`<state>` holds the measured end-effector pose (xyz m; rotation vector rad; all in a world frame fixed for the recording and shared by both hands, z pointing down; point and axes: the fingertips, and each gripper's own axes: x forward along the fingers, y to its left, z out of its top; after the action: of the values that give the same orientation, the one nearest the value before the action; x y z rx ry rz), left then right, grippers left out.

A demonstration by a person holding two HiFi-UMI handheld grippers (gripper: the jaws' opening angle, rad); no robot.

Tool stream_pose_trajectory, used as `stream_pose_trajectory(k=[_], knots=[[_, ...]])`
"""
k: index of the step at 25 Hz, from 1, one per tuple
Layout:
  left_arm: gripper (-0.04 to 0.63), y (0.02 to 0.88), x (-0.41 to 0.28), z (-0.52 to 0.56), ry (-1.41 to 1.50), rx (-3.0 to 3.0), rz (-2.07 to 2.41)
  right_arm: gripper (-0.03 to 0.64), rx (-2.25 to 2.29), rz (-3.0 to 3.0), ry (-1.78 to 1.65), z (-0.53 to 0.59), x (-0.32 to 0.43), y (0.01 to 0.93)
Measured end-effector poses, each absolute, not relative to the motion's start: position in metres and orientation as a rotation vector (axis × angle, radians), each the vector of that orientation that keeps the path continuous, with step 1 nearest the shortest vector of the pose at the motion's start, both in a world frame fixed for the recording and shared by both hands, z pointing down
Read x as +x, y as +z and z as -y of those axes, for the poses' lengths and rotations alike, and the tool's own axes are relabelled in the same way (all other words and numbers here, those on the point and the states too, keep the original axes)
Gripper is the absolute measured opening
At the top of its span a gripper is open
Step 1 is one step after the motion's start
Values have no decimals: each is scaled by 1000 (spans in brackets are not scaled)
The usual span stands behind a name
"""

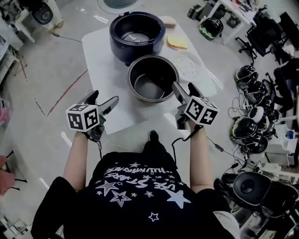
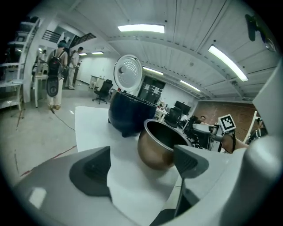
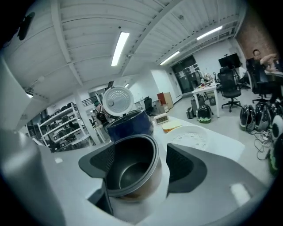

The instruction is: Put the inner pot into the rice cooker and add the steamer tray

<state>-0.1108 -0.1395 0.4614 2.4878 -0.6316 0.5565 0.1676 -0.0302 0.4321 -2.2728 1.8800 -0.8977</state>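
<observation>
The inner pot [image 1: 153, 79] sits upright on the white bench [image 1: 100, 56], just in front of the open rice cooker [image 1: 137, 32] and not inside it. The white steamer tray [image 1: 190, 66] lies flat to the pot's right. Your right tool [image 1: 184, 89] is at the pot's right rim, jaws spread wide, with the pot showing between them but not clamped. Your left tool [image 1: 103, 99] hovers by the bench's near left edge, jaws wide with nothing between them.

In the head view the top edge cuts off the lid [image 1: 117, 4] of the rice cooker [image 1: 137, 35] — only a grey arc shows. The right gripper [image 1: 183, 89] hides a bit of the inner pot [image 1: 153, 79] rim, and the yellow thing [image 1: 176, 42] beside the cooker is too small to tell.
</observation>
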Motion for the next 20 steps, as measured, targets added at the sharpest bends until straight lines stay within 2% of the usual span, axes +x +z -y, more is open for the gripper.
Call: stream_pose_trajectory(k=[8, 20], knots=[[440, 458, -79, 152, 483, 2374, 909, 374, -2073, -2185, -1004, 98, 204, 455], [440, 468, -76, 135, 367, 2204, 1160, 347, -1843, -2554, -1230, 156, 191, 499]])
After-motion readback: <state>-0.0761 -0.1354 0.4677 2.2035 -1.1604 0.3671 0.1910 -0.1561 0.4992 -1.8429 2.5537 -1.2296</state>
